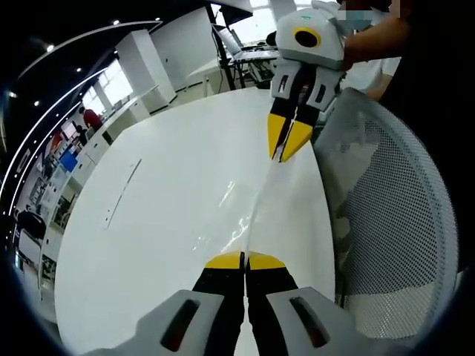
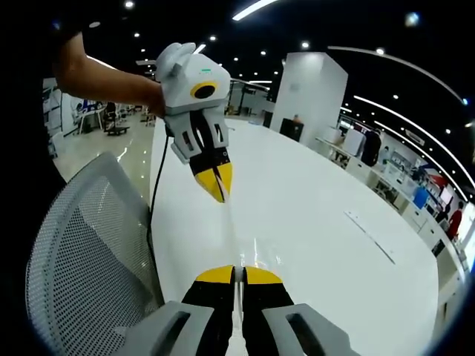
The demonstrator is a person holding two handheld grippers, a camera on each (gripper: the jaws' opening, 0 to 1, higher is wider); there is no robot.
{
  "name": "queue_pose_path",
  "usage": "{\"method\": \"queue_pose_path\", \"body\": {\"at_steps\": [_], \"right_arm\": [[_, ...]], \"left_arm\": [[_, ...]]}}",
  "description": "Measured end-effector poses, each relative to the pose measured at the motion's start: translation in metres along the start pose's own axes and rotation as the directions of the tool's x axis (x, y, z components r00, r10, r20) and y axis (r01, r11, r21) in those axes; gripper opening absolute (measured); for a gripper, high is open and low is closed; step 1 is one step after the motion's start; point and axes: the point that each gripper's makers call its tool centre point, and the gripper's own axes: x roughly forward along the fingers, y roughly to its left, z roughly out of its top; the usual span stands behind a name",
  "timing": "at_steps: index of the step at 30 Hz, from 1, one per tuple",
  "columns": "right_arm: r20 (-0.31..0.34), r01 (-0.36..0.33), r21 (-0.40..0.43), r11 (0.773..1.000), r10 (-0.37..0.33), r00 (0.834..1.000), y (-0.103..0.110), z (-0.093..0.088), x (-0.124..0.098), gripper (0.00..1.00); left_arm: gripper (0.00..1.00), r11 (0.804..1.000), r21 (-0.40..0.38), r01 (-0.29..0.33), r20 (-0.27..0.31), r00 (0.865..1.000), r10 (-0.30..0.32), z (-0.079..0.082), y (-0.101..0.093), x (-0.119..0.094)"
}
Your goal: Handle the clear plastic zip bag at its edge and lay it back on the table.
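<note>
Currently you are holding the left gripper (image 1: 245,260) with its yellow-tipped jaws pressed together on one edge of the clear plastic zip bag (image 1: 256,204), and the jaws are rising from the bottom of the left gripper view. Item one, the bag: it is stretching as a thin, nearly see-through sheet from those tips up toward the right gripper (image 1: 286,152), and it is hanging just above the white table (image 1: 163,215), catching faint glints of light along its length. Item two, the right gripper: it is coming into that view from the upper right, its yellow tips closed to a point on the far edge of the bag, with a hand (image 1: 371,37) gripping its white body. Item three, in the right gripper view: the right gripper (image 2: 239,276) is showing its jaws clamped together at the bottom, and the bag (image 2: 236,237) is running as a faint clear strip up to the left gripper (image 2: 217,189), whose tips are likewise closed on it; a black cable (image 2: 154,200) is trailing down from that gripper past the table edge. Item four, surroundings: a grey mesh chair back (image 1: 393,215) is standing just beside the table's rim (image 2: 159,245), and a thin strip (image 1: 122,191) is lying flat on the tabletop well apart from the bag. Beyond the table an open office is showing, with ceiling lights and desks.
</note>
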Motion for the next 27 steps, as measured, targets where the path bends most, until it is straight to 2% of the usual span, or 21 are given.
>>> {"method": "queue_pose_path", "body": {"at_steps": [27], "right_arm": [[-0.002,-0.004,0.003,1.0,0.004,1.0,0.0009,-0.0008,0.0,0.0]], "left_arm": [[0.0,1.0,-0.012,-0.001,-0.015,1.0,0.001,-0.0062,0.001,-0.0019]]}}
